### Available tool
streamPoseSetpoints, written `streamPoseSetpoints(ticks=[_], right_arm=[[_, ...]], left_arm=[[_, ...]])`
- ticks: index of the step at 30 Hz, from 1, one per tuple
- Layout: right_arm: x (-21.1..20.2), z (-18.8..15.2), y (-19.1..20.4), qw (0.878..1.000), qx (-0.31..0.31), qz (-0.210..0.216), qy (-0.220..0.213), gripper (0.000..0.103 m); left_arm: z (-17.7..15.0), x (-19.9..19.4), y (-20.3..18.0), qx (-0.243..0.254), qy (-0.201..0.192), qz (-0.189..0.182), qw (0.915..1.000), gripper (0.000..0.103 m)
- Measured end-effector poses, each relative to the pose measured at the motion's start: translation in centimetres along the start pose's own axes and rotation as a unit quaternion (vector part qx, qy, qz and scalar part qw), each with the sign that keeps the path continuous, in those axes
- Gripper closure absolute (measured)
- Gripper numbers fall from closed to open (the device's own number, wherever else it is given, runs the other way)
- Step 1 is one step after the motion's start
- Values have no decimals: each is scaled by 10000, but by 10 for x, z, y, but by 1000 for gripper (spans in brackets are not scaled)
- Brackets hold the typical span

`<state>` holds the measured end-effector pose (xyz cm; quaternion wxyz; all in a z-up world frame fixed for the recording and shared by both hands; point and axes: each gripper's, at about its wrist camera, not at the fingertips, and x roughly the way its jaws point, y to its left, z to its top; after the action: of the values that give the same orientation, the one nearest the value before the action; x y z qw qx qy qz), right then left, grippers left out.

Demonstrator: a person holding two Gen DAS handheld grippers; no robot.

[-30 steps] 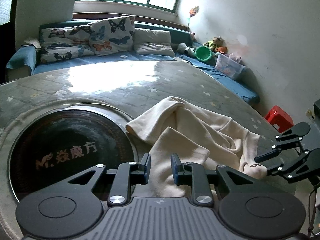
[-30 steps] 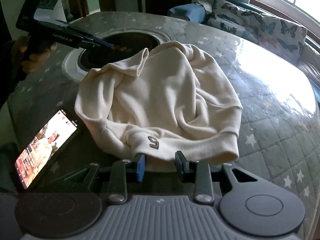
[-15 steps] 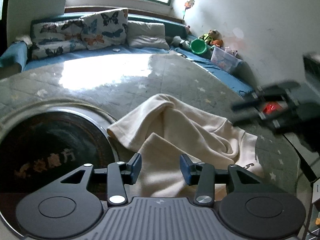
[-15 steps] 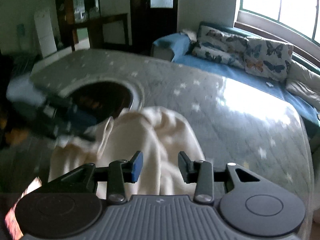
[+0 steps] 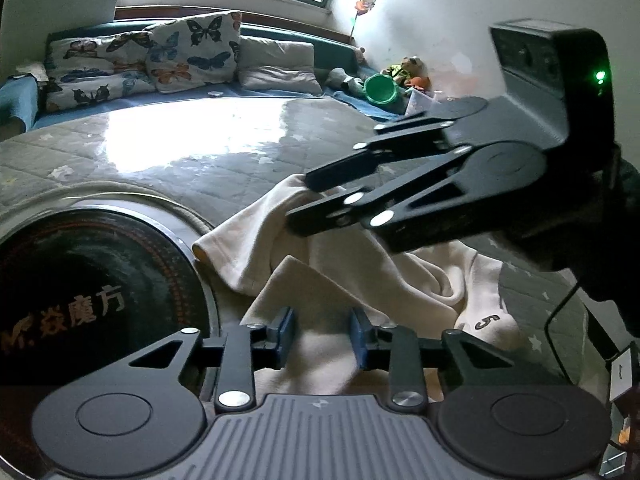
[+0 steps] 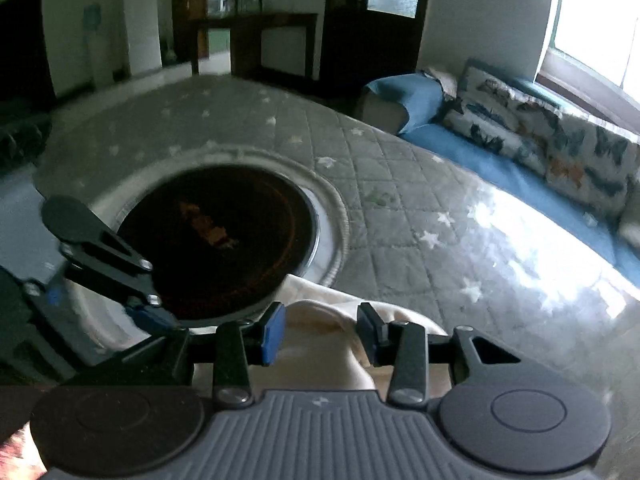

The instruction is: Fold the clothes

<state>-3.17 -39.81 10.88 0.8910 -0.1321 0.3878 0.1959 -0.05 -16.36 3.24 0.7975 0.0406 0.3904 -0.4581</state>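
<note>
A cream sweatshirt lies crumpled on the quilted grey star-print cover of the bench, just right of the round dark glass inset with orange lettering. Its ribbed hem, marked with a small "5", sits at the near right.

In the left wrist view, the left hand-held gripper is low over the near edge of the garment, its blue-padded fingers spread apart with cloth between them; they do not press on it. The right hand-held gripper reaches in from the right, fingertips at a raised fold of the sweatshirt's far part. From this side its fingers look close together at the tips.

The right wrist view shows that gripper's own fingers parted, a hump of cream fabric rising in the gap without being pinched. The left hand-held gripper appears at the left edge over the rim of the glass inset.

Beyond the bench runs a blue sofa with butterfly-print cushions under a window; a green bowl and stuffed toys sit at its far right end.
</note>
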Motion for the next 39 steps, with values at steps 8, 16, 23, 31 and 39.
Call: streamPoseSetpoints(ticks=[8, 16, 23, 31, 39], right_arm=[[2, -3, -7, 9982, 210, -536, -185, 94], [-45, -27, -72, 9779, 1162, -1636, -593, 95], [-69, -71, -125, 9461, 1891, -2615, -273, 95], [-68, -105, -140, 9306, 2183, -2922, 309, 85], [-91, -89, -123, 9405, 2047, -2700, -260, 74]], left_arm=[[-3, -3, 0, 33, -51, -40, 10000, 78], [-3, -3, -1, 51, -44, -6, 10000, 78], [0, -6, 1, 50, -57, 22, 10000, 78], [8, -11, 7, -19, -154, 147, 9998, 72], [12, 5, 11, -91, -7, 225, 9997, 44]])
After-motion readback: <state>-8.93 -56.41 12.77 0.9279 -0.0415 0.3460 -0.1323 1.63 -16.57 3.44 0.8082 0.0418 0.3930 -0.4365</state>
